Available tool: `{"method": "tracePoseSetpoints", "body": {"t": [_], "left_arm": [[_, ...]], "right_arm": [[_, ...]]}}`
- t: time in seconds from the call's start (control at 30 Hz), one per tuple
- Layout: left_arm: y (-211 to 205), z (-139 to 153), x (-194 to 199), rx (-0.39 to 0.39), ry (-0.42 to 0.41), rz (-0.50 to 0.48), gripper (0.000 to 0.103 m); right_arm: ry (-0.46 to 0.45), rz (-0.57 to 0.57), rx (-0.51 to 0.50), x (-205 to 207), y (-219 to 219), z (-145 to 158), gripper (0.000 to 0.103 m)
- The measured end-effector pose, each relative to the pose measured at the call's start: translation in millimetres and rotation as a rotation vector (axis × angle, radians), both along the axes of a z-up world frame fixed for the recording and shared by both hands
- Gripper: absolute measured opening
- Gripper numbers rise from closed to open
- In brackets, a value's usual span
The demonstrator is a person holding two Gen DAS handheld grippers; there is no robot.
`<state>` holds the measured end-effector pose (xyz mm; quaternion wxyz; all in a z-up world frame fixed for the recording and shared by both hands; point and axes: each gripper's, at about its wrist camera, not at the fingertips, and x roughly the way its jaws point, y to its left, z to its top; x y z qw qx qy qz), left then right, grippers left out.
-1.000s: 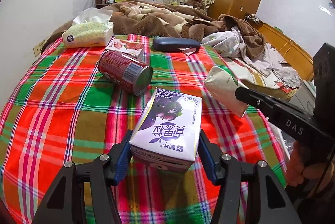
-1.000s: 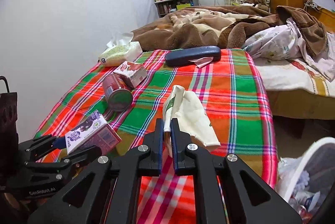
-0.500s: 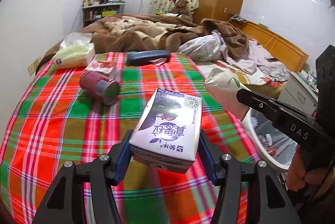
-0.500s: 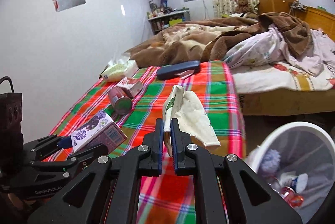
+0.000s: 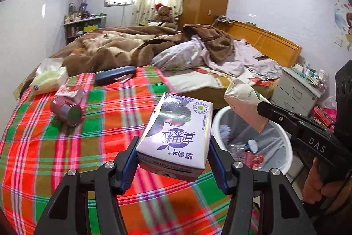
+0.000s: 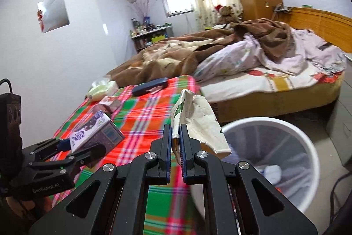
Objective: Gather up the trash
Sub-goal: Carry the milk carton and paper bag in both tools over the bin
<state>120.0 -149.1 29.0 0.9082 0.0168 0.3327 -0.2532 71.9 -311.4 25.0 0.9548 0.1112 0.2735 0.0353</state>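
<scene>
Both hands have swung away from the middle of the plaid blanket [image 5: 55, 147] toward its edge since a second ago, so the white waste bin [image 5: 283, 136], out of the left view before, now sits just beyond both tools. Nearest me, the left gripper [image 5: 173, 160] has its blue pads clamped on the two sides of a purple milk carton [image 5: 178, 133], held clear above the blanket with its printed face up. The right gripper [image 6: 175, 142] has its fingers pressed almost together, pinching the edge of a crumpled cream paper bag [image 6: 198, 122] that juts up and forward from the tips, hanging above the bin's near rim. Inside the bin lie wrappers and a small bottle. Farther out beyond the left fingers, a dark red can [image 5: 66, 108] lies on its side on the blanket, with a small red-and-white packet [image 5: 67, 91] just past it, then a soft tissue pack [image 5: 49, 80] and a dark blue case [image 5: 114, 77] at the blanket's far edge. Behind these the bed is heaped with a brown blanket [image 5: 123, 46], and a teddy bear [image 5: 164, 14] sits by the curtain.
</scene>
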Motion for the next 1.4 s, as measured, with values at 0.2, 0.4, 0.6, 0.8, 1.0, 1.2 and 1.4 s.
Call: {"method": "tracePoseSetpoints", "body": {"t": [0.2,0.4,0.6,0.8,1.0,1.2,1.4], "left_arm": [[-39,2,-9,-0.001,-0.003,-0.069,0.059],[-73,-2,-14,-0.001,0.015,-0.136,0.059],[-107,-12,-17,0.013,0.038,-0.189,0.059],[-134,-26,-12,0.03,0.067,-0.219,0.059],[-153,-35,-10,0.042,0.083,-0.251,0.059],[-164,-38,-9,0.052,0.079,-0.27,0.059],[-163,-40,-8,0.057,0.078,-0.265,0.06]], "right_arm": [[0.001,-0.076,-0.007,-16,-25,-1,0.007],[0.03,-0.145,-0.026,-27,-48,-10,0.007],[0.078,-0.204,-0.014,-34,-71,-22,0.007],[0.14,-0.228,-0.045,-36,-79,-36,0.007],[0.181,-0.242,-0.033,-37,-91,-47,0.007],[0.202,-0.251,-0.026,-37,-97,-54,0.007],[0.219,-0.247,-0.018,-36,-99,-57,0.01]]}}
